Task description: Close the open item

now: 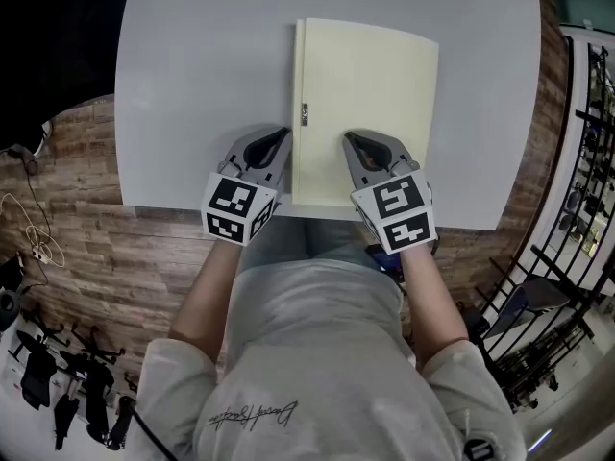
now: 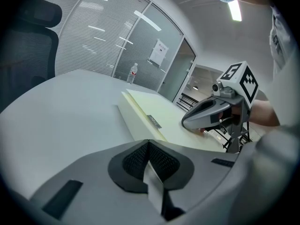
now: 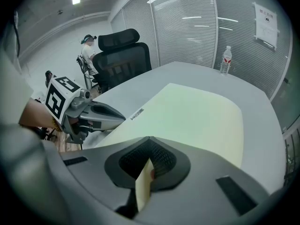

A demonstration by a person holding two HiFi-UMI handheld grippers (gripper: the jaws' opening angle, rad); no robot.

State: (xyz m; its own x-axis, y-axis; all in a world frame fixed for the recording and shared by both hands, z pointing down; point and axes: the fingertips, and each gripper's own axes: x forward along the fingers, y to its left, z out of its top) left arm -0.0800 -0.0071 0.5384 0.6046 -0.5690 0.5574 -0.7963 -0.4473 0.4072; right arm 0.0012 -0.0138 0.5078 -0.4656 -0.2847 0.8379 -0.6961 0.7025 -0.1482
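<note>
A pale yellow folder (image 1: 365, 104) lies flat and closed on the grey table (image 1: 192, 84), spine to the left, with a small label (image 1: 304, 114) on the spine. My left gripper (image 1: 284, 134) rests on the table just left of the spine, near the front edge; its jaws are together with nothing between them. My right gripper (image 1: 348, 138) sits on top of the folder's cover near its front edge, shut as well and holding nothing. The left gripper view shows the folder (image 2: 164, 114) ahead with the right gripper (image 2: 211, 114) on it. The folder (image 3: 197, 111) fills the right gripper view.
A water bottle (image 3: 226, 60) stands at the table's far end. A black office chair (image 3: 124, 55) is pulled up to the table's side, with a person (image 3: 87, 48) beyond it. The table's front edge (image 1: 192, 206) is right behind both grippers. Black racks (image 1: 577, 209) stand at the right.
</note>
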